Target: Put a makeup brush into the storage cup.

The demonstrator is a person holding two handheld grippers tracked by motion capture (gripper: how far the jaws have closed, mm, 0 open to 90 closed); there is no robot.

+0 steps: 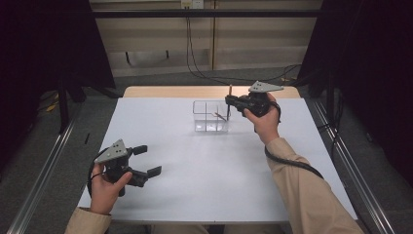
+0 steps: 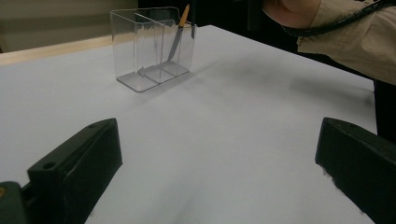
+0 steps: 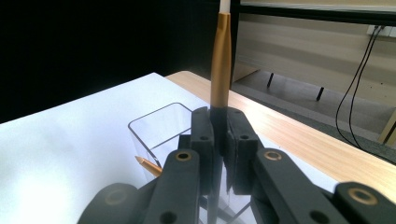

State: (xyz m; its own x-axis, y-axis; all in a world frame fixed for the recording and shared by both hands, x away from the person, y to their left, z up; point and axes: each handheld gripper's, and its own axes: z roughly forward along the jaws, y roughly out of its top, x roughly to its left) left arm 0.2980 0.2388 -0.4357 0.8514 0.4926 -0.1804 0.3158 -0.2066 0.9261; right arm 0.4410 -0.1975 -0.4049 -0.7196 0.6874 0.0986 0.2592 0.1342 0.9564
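A clear plastic holder with dividers stands on the white table, right of centre toward the back. A gold pen leans inside it, also seen in the left gripper view as the leaning pen in the holder. My right gripper hovers at the holder's right rim, shut on a second gold pen held upright above the holder; its jaws clamp the pen's dark lower part. My left gripper rests open at the front left, nothing between its fingers.
The white tabletop stretches between the two grippers. A wooden strip runs along the far edge. Black cables hang from the back wall onto the floor. Dark curtains stand at both sides.
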